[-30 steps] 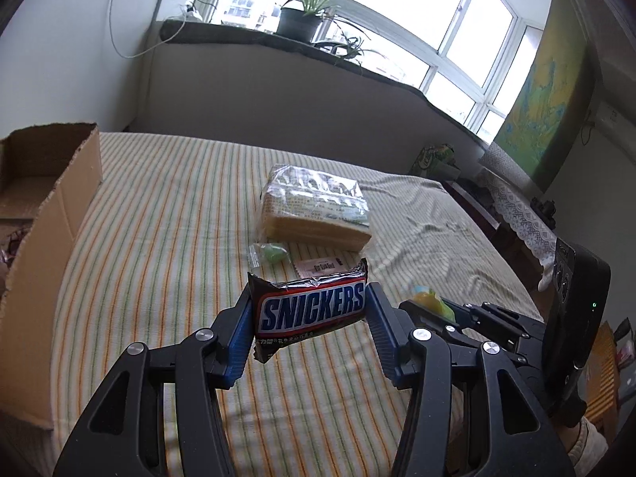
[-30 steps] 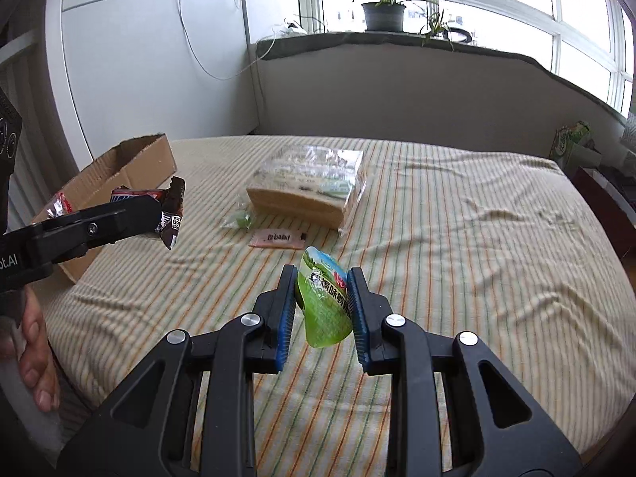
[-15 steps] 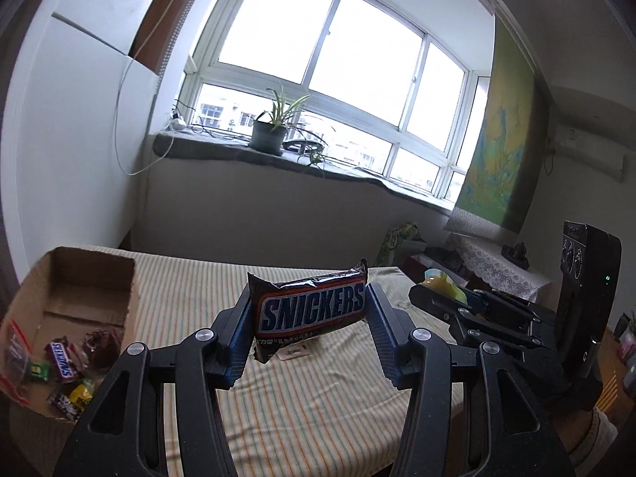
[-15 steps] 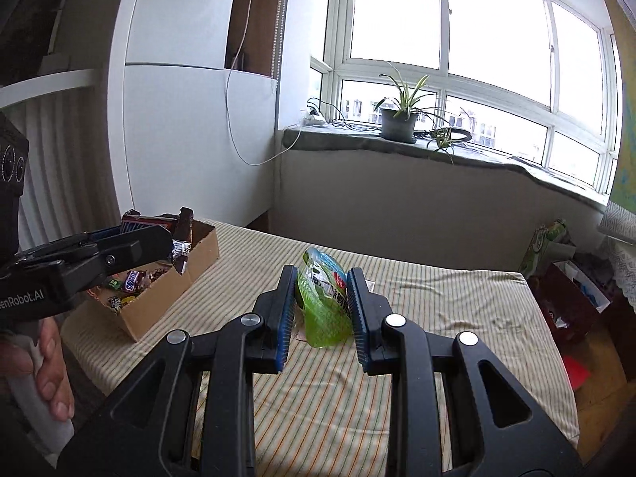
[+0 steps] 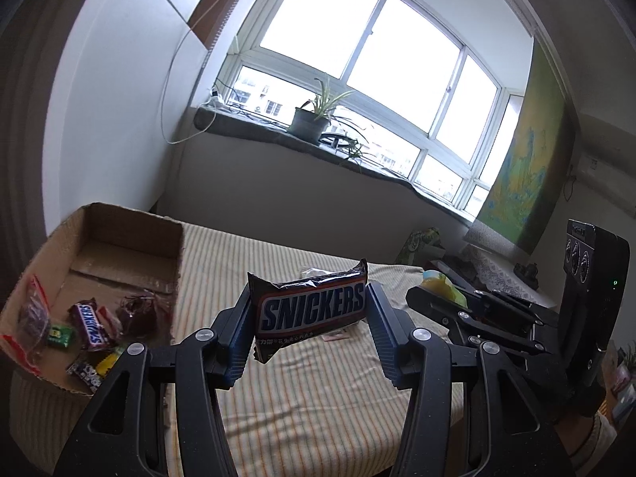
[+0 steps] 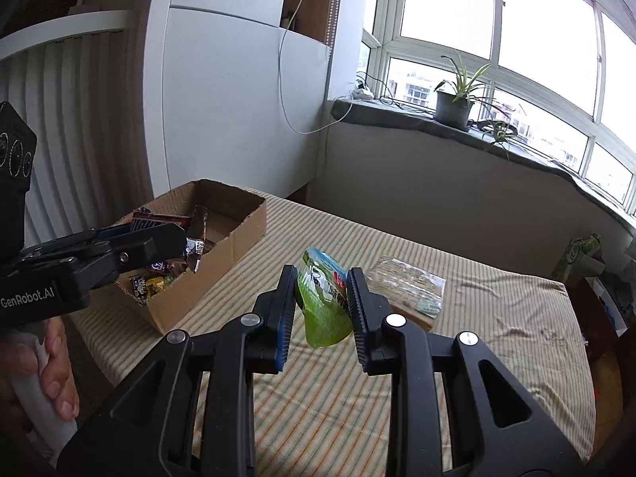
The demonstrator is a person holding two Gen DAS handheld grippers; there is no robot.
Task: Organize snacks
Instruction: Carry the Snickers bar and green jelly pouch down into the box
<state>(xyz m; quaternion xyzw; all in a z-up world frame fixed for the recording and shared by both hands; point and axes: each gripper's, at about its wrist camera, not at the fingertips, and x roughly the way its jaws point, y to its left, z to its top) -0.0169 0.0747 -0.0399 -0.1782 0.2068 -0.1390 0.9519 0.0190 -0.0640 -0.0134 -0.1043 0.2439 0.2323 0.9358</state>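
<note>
Both tongs swung toward box (image 5: pixel 119 238); left (image 5: pixel 308 314) clamps Snickers (image 5: pixel 314 306), right (image 6: pixel 322 298) jelly pouch (image 6: pixel 324 306).

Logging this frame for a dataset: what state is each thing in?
Left gripper: shut on Snickers bar.
Snickers bar: sealed, held off the bed.
Right gripper: shut on green pouch.
Green pouch: held off the bed.
Cardboard box: open, partly filled with snacks.
Clear packet: lying on the bed.

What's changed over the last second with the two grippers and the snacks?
Both grippers lifted off the bed and swung left toward the cardboard box. The left gripper stays shut on the Snickers bar, the right gripper on the green pouch. Nothing was let go; the bread pack stays put.
</note>
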